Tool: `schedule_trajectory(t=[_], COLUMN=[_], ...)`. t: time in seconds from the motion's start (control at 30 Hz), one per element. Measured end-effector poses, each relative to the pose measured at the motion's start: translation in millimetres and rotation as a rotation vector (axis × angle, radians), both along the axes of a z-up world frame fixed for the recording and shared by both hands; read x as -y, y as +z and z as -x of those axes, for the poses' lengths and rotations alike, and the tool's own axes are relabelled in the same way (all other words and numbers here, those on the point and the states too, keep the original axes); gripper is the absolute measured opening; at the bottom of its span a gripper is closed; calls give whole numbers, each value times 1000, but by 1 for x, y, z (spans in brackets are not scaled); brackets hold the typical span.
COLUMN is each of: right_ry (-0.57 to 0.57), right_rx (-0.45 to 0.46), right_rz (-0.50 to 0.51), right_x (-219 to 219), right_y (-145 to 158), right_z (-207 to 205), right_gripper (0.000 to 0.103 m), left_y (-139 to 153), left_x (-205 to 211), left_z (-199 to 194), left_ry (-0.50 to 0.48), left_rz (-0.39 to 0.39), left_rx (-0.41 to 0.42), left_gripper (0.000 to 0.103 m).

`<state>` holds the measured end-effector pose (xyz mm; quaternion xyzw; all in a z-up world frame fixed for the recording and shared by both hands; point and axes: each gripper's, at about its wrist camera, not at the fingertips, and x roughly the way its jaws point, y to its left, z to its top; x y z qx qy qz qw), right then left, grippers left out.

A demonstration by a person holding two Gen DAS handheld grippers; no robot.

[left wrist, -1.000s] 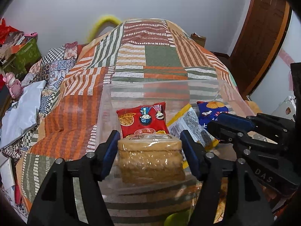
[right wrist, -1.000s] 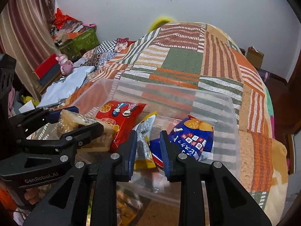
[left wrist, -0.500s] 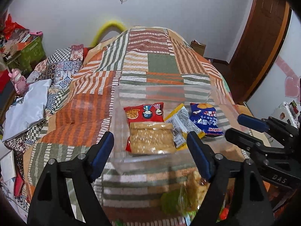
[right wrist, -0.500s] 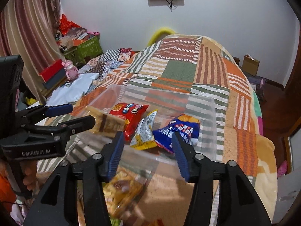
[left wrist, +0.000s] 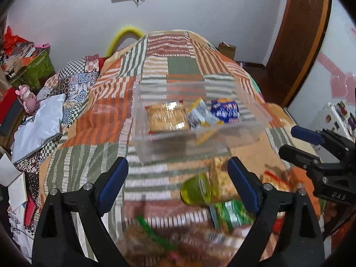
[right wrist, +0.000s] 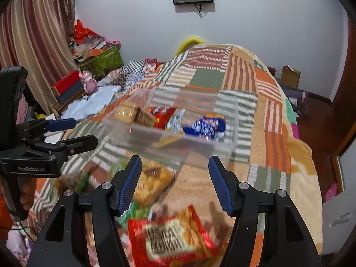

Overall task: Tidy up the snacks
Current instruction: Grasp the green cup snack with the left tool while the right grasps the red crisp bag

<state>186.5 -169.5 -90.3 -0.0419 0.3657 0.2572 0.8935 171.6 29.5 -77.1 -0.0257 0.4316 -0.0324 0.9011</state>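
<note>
A clear plastic bin (left wrist: 249, 124) (right wrist: 231, 120) sits on the bed. Inside lie a tan cracker pack (left wrist: 165, 116) (right wrist: 133, 113) on a red packet (right wrist: 161, 115), a silver-yellow packet (left wrist: 201, 116) (right wrist: 175, 122) and a blue packet (left wrist: 225, 111) (right wrist: 205, 126). My left gripper (left wrist: 178, 178) (right wrist: 73, 133) is open and empty, pulled back in front of the bin. My right gripper (right wrist: 174, 183) (left wrist: 298, 141) is open and empty above loose snacks: a red-and-white bag (right wrist: 173, 238), a yellow pack (right wrist: 153, 182) (left wrist: 222, 182) and green packets (left wrist: 231, 213).
A striped patchwork blanket (left wrist: 184, 66) (right wrist: 242, 75) covers the bed. Clothes, a pink toy (left wrist: 26, 99) and boxes lie at the left. A wooden door (left wrist: 298, 37) stands at the right and a cardboard box (right wrist: 290, 76) sits on the floor beyond the bed.
My left gripper let go of the cracker pack into the bin and drew back. My right gripper opened wide and drew back too. Loose snacks near me came into view.
</note>
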Motion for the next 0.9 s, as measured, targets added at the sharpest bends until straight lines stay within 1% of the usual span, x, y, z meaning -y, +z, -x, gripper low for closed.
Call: schedule_trajectory(t=[0.23,0.37,0.53,0.57,0.63,0.73,0.8,0.9], right_ry=[2,2,3,3,5,15,22,28], right_rx=[-59,-86,-126,-139,-146,-145,-127,-120], right_rz=[-3,7,30,31,35,47,65,71], right_x=[11,14,17,17,17,15,12,10], right_y=[-22,-35,-52,-56,-60,-66,-70,-71], right_z=[21,32,42,45,48,53,55,53], right_gripper=[59,59,60,62,73,82,87,89], left_y=[-25,-39,-52,-54,-55,-55,-56,-58], left_x=[-1,-2,-1,0,1,5,8,13], left_z=[24,30,37,39,39,40,38,33], left_ry=[-2,9,10,7,1,-11,-14,-18], left_rz=[-19,2,26,26,22,21,21,16], left_rx=[-54,-91,-112,-116,-118,-112,-112,-115], left_gripper=[93,93,93,93,93,93,93,93])
